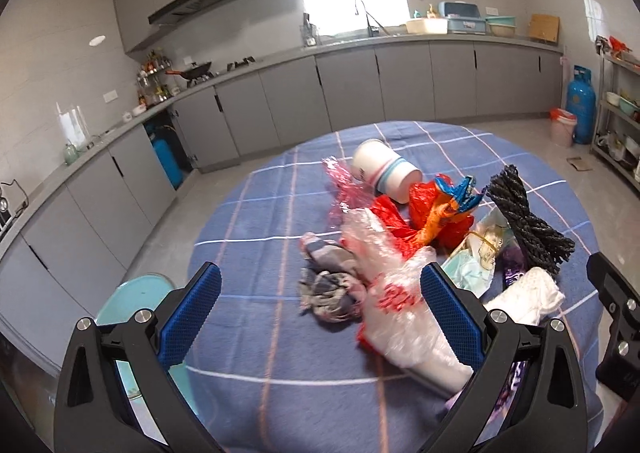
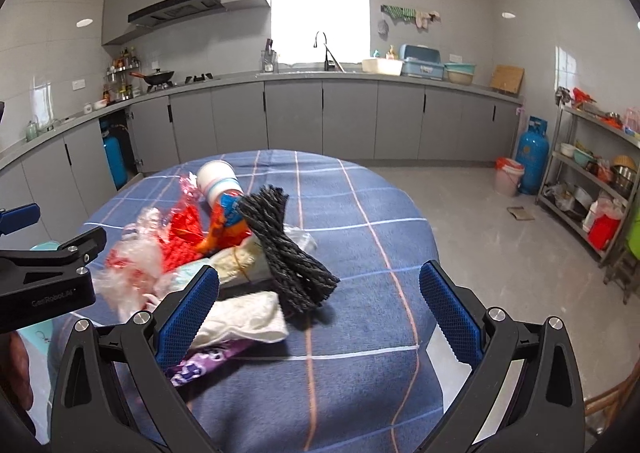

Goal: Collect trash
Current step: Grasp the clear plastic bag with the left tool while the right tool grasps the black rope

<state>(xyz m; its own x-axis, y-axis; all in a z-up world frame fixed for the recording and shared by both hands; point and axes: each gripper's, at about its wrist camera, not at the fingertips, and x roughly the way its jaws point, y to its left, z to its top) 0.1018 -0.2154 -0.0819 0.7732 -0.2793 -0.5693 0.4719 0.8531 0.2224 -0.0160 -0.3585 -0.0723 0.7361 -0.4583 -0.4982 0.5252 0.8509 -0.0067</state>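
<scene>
Trash lies heaped on the round table (image 2: 360,213) with its blue checked cloth: a black rope bundle (image 2: 286,249), white cup (image 1: 386,169), red bag (image 1: 436,213), clear plastic wrap (image 1: 400,293). Left gripper (image 1: 320,309) and right gripper (image 2: 320,309) both gape wide above it, holding nothing.

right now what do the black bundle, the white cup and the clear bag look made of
Black bundle: looks like twisted rope or braided plastic cord, matte, with visible ridged strands folded into a hank.
White cup: probably paper or foam, with a smooth matte wall and pale colour bands; I can't tell which.
Clear bag: thin plastic film, glossy and crinkled, with red print showing through.
</scene>
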